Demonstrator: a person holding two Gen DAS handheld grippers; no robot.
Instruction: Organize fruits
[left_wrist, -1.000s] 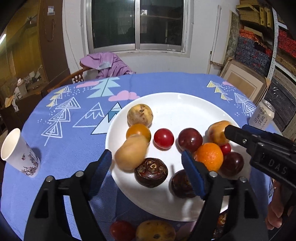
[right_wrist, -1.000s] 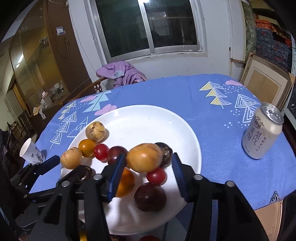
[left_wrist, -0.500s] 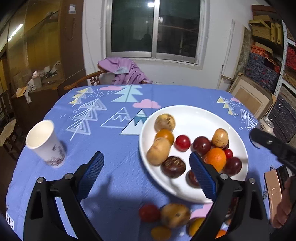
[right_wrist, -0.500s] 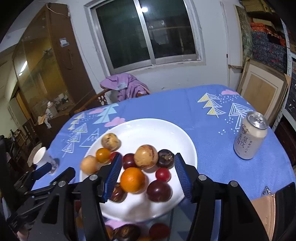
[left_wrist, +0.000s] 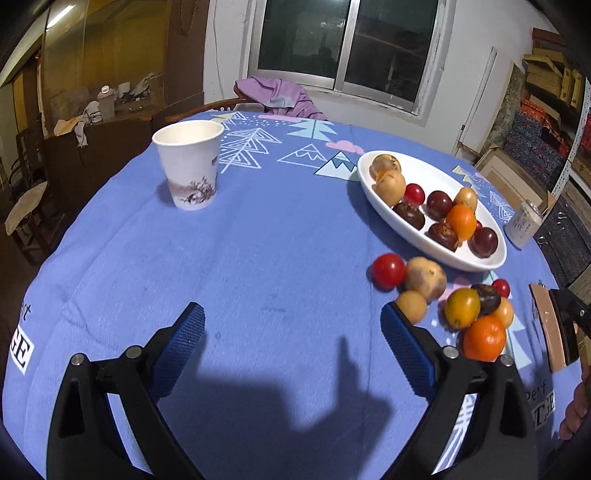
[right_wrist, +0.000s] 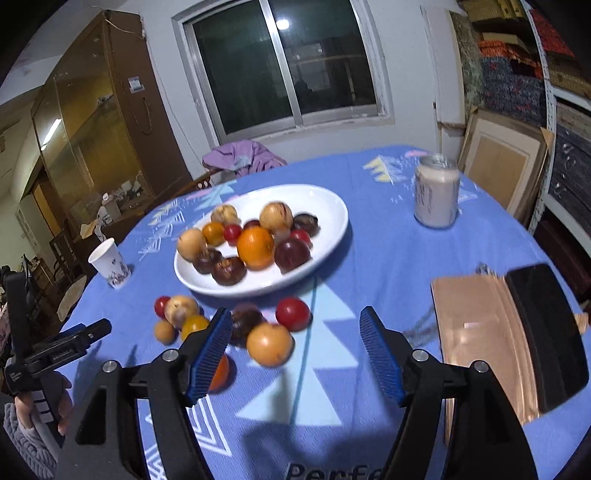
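Note:
A white plate (left_wrist: 384, 216) (right_wrist: 332, 229) holds several fruits, among them an orange (right_wrist: 255, 247) and dark plums. Several loose fruits lie on the blue tablecloth in front of it: a red tomato (left_wrist: 388, 270) (right_wrist: 292, 314), a tan fruit (right_wrist: 269, 344), an orange (left_wrist: 484, 338). My left gripper (left_wrist: 291, 343) is open and empty above bare cloth, left of the loose fruits. My right gripper (right_wrist: 295, 349) is open and empty, just behind the loose fruits.
A paper cup (left_wrist: 188, 170) (right_wrist: 109, 266) stands at the left. A drink can (right_wrist: 436, 192) (left_wrist: 522, 227) stands right of the plate. A copper-coloured pouch with a black phone (right_wrist: 509, 332) lies at the right. A chair with purple cloth (left_wrist: 277, 96) stands behind the table.
Both grippers have pulled back from the plate toward the table's near edge. The left one also swung left, bringing the paper cup closer. Both stayed open and empty.

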